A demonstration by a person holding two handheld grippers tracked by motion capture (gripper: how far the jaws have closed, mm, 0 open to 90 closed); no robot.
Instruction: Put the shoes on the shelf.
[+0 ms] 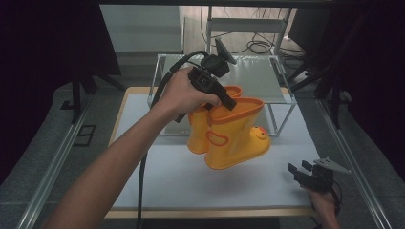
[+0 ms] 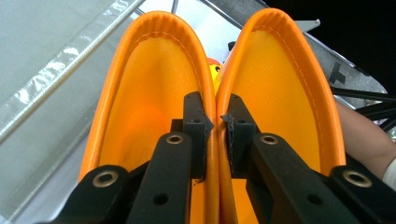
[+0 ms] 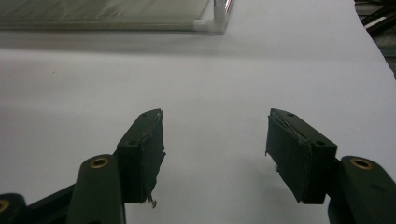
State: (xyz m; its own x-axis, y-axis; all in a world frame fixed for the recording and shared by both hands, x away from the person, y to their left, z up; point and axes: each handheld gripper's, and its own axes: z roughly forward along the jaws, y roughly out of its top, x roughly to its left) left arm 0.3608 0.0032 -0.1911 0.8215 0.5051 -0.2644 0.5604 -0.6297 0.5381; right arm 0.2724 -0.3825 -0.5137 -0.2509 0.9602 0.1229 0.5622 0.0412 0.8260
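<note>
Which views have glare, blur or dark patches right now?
High view: dark edges, the boots evenly lit. Left gripper view: glare on the clear panel, jaw bases soft. Right gripper view: white table bright, soft shadows under the open right gripper.

You have two yellow rubber boots [image 1: 229, 138], two grippers, left [image 1: 228, 101] and right [image 1: 300, 169], one clear shelf [image 1: 258, 76], one white table [image 1: 191, 181].

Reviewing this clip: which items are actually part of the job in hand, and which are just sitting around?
In use:
- left gripper, shut on both boots' adjoining rims
- yellow boots, lifted as a pair

Idle or background:
- right gripper, open over the white table
- clear-topped rack behind
- cables on the floor
</note>
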